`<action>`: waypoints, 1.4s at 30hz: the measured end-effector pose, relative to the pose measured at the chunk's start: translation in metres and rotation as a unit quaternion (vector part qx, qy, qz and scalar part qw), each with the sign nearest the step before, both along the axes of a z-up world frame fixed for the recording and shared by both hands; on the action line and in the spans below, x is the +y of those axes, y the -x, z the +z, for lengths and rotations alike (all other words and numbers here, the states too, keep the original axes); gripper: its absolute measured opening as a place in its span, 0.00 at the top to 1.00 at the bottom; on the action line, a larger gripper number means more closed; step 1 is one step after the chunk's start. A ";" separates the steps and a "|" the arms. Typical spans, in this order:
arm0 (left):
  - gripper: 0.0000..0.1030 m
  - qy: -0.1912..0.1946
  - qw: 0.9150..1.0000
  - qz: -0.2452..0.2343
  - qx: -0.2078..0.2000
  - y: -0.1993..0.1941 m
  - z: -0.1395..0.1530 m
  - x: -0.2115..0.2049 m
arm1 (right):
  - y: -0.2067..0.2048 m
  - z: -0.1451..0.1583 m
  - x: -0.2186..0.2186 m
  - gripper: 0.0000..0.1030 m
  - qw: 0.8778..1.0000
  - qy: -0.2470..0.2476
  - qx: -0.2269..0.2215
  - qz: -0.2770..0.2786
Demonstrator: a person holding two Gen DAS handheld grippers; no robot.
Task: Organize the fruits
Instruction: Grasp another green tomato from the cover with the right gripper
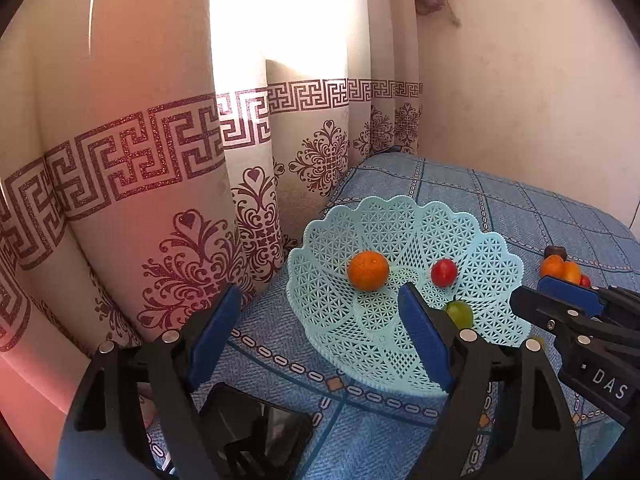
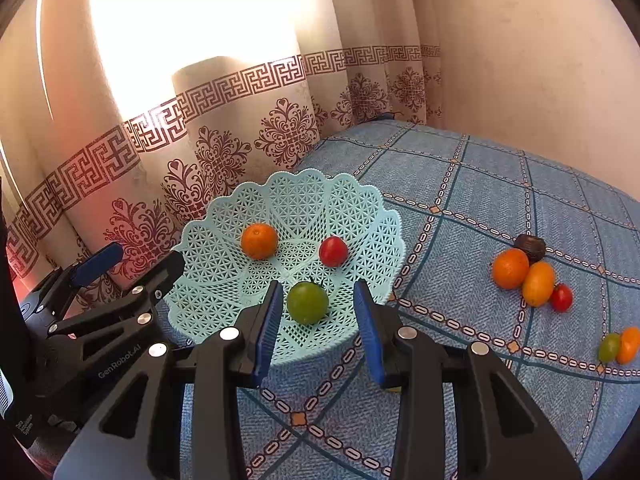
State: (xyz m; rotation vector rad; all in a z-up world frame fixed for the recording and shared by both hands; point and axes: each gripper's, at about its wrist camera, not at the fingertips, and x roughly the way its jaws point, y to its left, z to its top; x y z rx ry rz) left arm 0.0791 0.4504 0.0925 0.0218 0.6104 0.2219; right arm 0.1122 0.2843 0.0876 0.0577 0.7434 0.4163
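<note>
Three fruits lay in the pale turquoise lattice basket (image 2: 224, 236): an orange (image 2: 259, 241) toward its far left, a red tomato (image 2: 333, 251) to the right of that, and a green tomato (image 2: 307, 303) nearest me by the front rim; the basket sat on a blue patterned cloth (image 2: 472, 208) close to the patterned curtain (image 2: 224, 128).

My right gripper (image 2: 316, 328) was spread wide, its blue pads either side of the green tomato with a gap on both sides; it gripped nothing, and I could not tell whether the pads were level with the fruit or above it; my left gripper (image 1: 320, 332) was likewise wide apart and empty, held low over the basket's near left rim, one pad over the cloth beside the curtain and the other over the lattice.

Only my right wrist view showed the loose fruit well apart from the basket on the cloth: a second orange (image 2: 510, 268) touching an oval yellow-orange fruit (image 2: 538, 283), a small red tomato (image 2: 561, 298) just beside that, a dark brown fruit (image 2: 530, 246) behind them, and nearer the edge a small green fruit (image 2: 609, 347) touching an orange one (image 2: 629, 345); my left wrist view caught only part of the first cluster behind the right gripper, and the green tomato half hidden by my own pad.
</note>
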 end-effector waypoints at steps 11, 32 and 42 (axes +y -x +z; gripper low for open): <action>0.20 0.008 1.000 0.007 -0.005 0.004 0.002 0.007 | 0.025 -0.034 -0.050 0.64 0.998 0.009 0.049 -0.046; 0.20 0.005 1.000 -0.016 0.003 0.002 -0.002 -0.008 | 0.074 -0.055 -0.114 0.50 0.992 0.041 0.062 -0.101; 0.19 0.001 0.999 -0.032 0.003 -0.001 -0.001 -0.018 | 0.093 -0.057 -0.150 0.49 0.989 0.026 0.078 -0.121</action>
